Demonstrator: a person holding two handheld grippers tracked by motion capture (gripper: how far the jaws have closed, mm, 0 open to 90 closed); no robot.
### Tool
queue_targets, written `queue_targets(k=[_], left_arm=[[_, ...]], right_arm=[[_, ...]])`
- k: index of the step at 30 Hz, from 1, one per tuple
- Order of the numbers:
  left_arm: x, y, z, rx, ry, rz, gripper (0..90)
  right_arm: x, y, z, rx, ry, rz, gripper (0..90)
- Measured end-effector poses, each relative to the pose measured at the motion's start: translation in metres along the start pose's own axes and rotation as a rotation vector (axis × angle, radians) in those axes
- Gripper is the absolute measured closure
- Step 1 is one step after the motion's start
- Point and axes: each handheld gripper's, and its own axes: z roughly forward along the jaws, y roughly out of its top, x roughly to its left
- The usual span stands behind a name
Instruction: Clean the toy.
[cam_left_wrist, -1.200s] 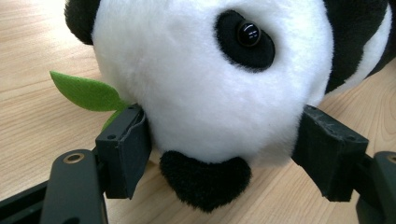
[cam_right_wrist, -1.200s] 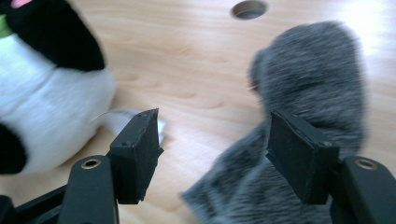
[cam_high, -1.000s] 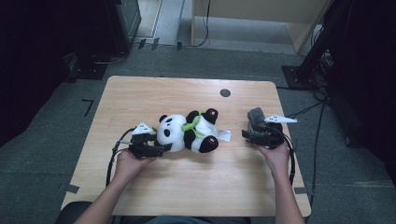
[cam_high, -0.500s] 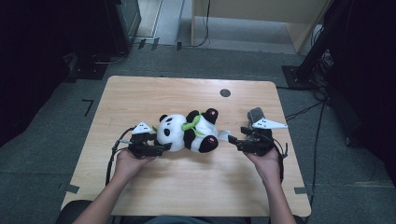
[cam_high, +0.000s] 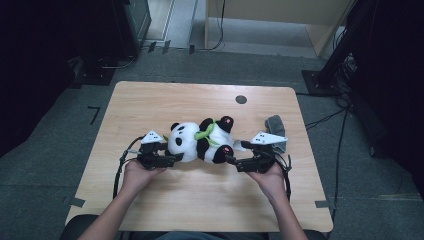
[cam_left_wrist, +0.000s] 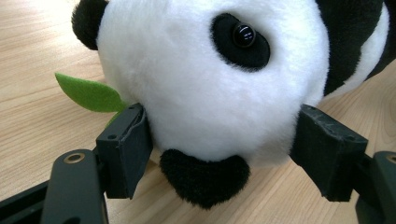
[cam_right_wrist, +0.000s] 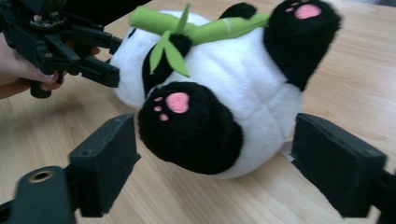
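Your left gripper view shows the left tongs (cam_left_wrist: 219, 154) pressing both pads against the panda's (cam_high: 200, 141) head; the high view adds a grey cloth (cam_high: 276, 123) at right on the tabletop (cam_high: 150, 100). Your right tongs (cam_right_wrist: 215, 163) gape wide around its rump, not touching.

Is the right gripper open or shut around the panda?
Open: the right gripper has its jaws spread beside the panda, gaps visible.

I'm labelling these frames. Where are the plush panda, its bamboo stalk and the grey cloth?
plush panda (cam_high: 186, 142): high view, on its white head.
bamboo stalk (cam_right_wrist: 212, 28): right gripper view, on the green stem.
grey cloth (cam_high: 275, 123): high view, on its upper part.
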Motion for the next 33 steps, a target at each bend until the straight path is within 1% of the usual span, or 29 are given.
queue_targets(k=[1, 3, 5, 7, 9, 12, 15, 17, 19, 20, 22, 24, 25, 27, 28, 29, 31, 33], left_arm=[[0.0, 0.0, 0.0, 0.0, 0.0, 0.0, 24.7], [0.0, 0.0, 0.0, -0.001, 0.0, 0.0, 24.6], [0.0, 0.0, 0.0, -0.002, -0.001, -0.001, 24.6], [0.001, 0.0, 0.0, -0.003, -0.002, 0.0, 24.7], [0.001, 0.0, 0.0, -0.003, -0.002, -0.001, 24.7], [0.001, 0.0, 0.0, -0.005, -0.002, -0.002, 24.7], [0.001, 0.0, 0.0, -0.007, -0.002, -0.003, 24.7], [0.001, 0.0, 0.001, -0.008, -0.002, -0.004, 24.7], [0.001, 0.0, 0.001, -0.009, -0.003, -0.004, 24.7], [0.001, 0.0, 0.001, -0.01, -0.003, -0.004, 24.7], [0.002, 0.0, 0.001, -0.011, -0.005, -0.001, 24.8], [0.002, 0.001, 0.002, -0.013, -0.007, -0.009, 24.8], [0.002, 0.001, 0.002, -0.015, -0.009, -0.014, 24.8], [0.002, 0.001, 0.002, -0.013, -0.013, -0.019, 25.0], [0.002, 0.001, 0.002, -0.011, -0.013, -0.021, 25.2], [0.002, 0.001, 0.002, -0.01, -0.014, -0.024, 25.2], [0.002, 0.001, 0.002, -0.009, -0.013, -0.025, 25.3], [0.002, 0.002, 0.002, -0.009, -0.012, -0.023, 25.3]], right_arm=[[0.001, 0.0, 0.003, 0.008, 0.016, -0.001, 13.7], [0.004, -0.001, 0.007, 0.011, 0.024, -0.001, 13.1], [0.006, -0.002, 0.013, 0.01, 0.036, -0.012, 12.8], [0.008, -0.003, 0.018, 0.016, 0.029, -0.027, 12.8], [0.008, -0.003, 0.023, 0.031, 0.038, -0.04, 12.8], [0.008, -0.004, 0.027, 0.023, 0.018, -0.055, 12.7], [0.007, -0.005, 0.033, 0.028, -0.017, -0.047, 12.4], [0.005, -0.006, 0.038, 0.031, -0.027, -0.048, 9.0], [0.004, -0.008, 0.043, 0.037, -0.027, -0.067, 5.9], [0.004, -0.009, 0.046, 0.04, -0.012, -0.071, 4.0], [0.004, -0.011, 0.053, 0.049, -0.003, -0.077, 2.4], [0.006, -0.012, 0.059, 0.045, -0.016, -0.087, 0.0], [0.008, -0.012, 0.061, 0.044, -0.032, -0.097, 0.0], [0.011, -0.012, 0.064, 0.039, -0.063, -0.101, 0.0], [0.012, -0.013, 0.065, 0.037, -0.071, -0.1, 1.2], [0.013, -0.013, 0.066, 0.028, -0.088, -0.098, 2.6], [0.013, -0.015, 0.067, 0.003, -0.117, -0.103, 9.0], [0.011, -0.017, 0.067, -0.012, -0.119, -0.092, 12.8]])
